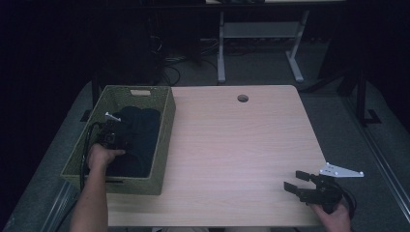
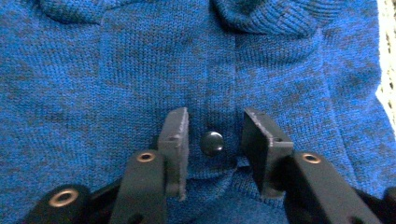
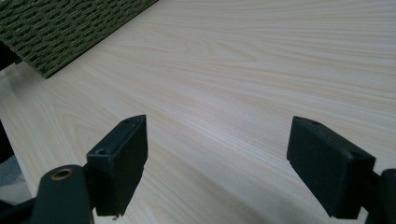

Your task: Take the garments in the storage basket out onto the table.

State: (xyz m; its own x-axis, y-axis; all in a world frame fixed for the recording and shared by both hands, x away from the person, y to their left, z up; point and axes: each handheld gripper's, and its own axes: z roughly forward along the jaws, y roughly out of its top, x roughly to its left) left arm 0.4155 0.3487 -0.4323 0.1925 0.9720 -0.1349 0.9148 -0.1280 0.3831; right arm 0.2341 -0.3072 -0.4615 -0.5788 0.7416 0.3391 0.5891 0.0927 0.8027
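A dark blue knitted garment (image 1: 140, 137) lies inside a green woven basket (image 1: 164, 145) at the table's left. My left gripper (image 1: 114, 136) reaches down into the basket onto it. In the left gripper view the garment (image 2: 116, 79) is right under the left gripper (image 2: 215, 116), whose jaws stand partly open on either side of a black button (image 2: 212, 142) on the placket. My right gripper (image 1: 293, 179) hovers low over the bare table near the front right corner. It is open (image 3: 219, 140) with nothing between its jaws.
The light wooden table (image 1: 232, 140) has a round cable hole (image 1: 242, 98) near its far edge. A corner of the basket (image 3: 70, 28) appears at the upper left of the right gripper view. Desk legs and cables stand on the dark floor beyond.
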